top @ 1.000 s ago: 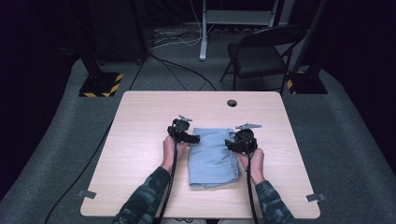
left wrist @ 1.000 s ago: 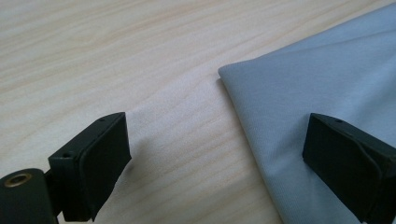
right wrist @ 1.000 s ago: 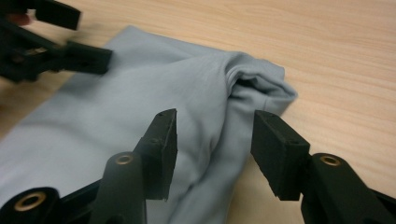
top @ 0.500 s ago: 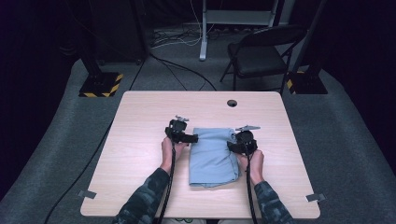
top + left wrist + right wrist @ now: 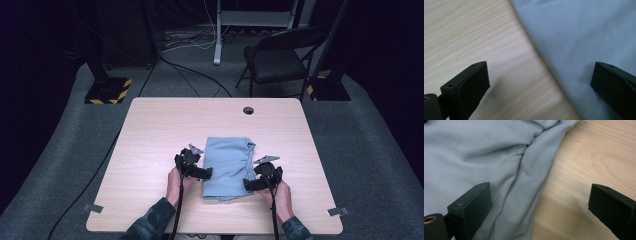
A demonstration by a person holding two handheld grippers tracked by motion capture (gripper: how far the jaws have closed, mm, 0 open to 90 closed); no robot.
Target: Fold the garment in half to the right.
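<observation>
a folded light-blue cloth [image 5: 227, 167] lies on the near half of the wooden table [image 5: 150, 130], a little right of the middle, its far edge bunched and its near edge flopping toward the person. the left gripper [image 5: 199, 172] sits at the cloth's left edge, near its near corner, held by the left hand [image 5: 177, 181]; the right gripper [image 5: 252, 183] sits at the cloth's right edge, also near the near corner, held by the right hand [image 5: 281, 194].

in the left gripper view the jaws stand wide apart — one over bare wood, the other over the cloth [image 5: 584, 37], with the cloth's edge running between them across the table [image 5: 474, 32]. nothing is pinched between them.

in the right gripper view the jaws are likewise spread wide — the left one over the cloth [image 5: 479, 155], the right one over the table [image 5: 594, 157]. a stitched fold of the fabric runs down between them, and the cloth's edge lies in the gap. no fabric is caught.

beyond the table stands a dark folding chair [image 5: 280, 52] on grey carpet.
</observation>
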